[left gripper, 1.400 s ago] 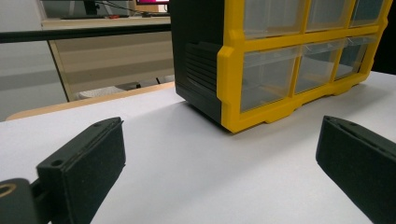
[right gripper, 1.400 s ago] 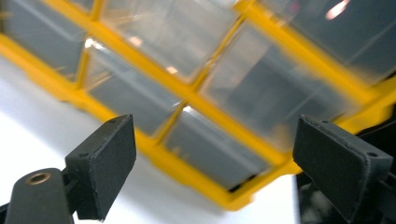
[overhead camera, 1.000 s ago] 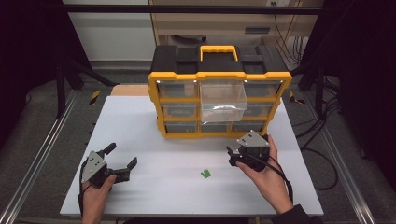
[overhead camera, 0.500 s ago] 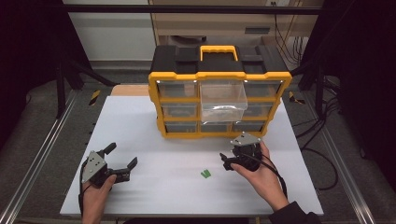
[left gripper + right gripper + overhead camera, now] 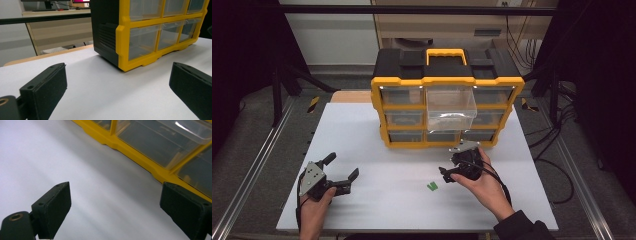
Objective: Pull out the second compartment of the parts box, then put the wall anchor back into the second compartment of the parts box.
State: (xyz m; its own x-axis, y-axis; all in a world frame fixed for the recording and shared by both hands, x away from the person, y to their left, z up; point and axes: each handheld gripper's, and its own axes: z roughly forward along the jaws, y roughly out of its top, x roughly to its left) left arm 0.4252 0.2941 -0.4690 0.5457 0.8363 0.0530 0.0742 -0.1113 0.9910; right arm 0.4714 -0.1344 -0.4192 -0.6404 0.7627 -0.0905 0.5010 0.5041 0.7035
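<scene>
Right hand-held gripper (image 5: 447, 173), jaws spread, hovers between green piece (image 5: 432, 186) and drawer cabinet (image 5: 447, 107).

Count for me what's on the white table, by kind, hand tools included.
Drawer cabinet: 1
Small green piece: 1
Hand-held tools: 2, the left tool and the right tool
Total: 4

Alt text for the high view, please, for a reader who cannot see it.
A person's right gripper, fingers apart, hovers beside a small green piece on a white table, in front of a yellow and black drawer organizer with its top middle drawer pulled out. The left gripper rests open at the near left.
</scene>
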